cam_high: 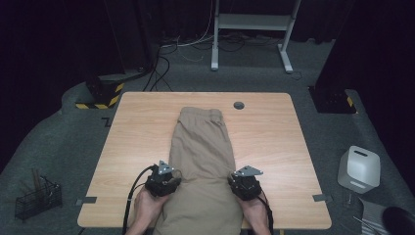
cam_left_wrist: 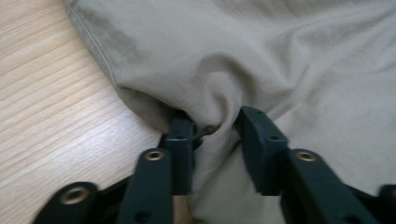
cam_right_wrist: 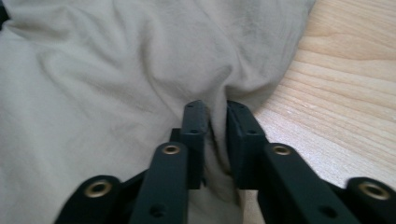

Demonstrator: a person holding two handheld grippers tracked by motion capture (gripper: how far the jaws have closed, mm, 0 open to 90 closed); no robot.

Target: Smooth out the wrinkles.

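Beige trousers [cam_high: 203, 147] lie folded lengthwise down the middle of the wooden table [cam_high: 274, 137], waistband at the far end. My left gripper [cam_high: 169, 178] sits at the cloth's left edge near the front. In the left gripper view the left gripper [cam_left_wrist: 215, 126] pinches a raised fold of the trousers [cam_left_wrist: 261, 56] between its pads. My right gripper [cam_high: 240, 181] is at the cloth's right edge. In the right gripper view the right gripper [cam_right_wrist: 217, 116] has its jaws nearly together, with a fold of the trousers [cam_right_wrist: 116, 70] squeezed between them. A hand holds each gripper from below.
A grey grommet [cam_high: 239, 105] sits in the table near its far edge. On the floor are a white box [cam_high: 359, 169] at the right, a wire basket [cam_high: 38, 198] at the left, and a white frame [cam_high: 254, 29] with cables behind the table.
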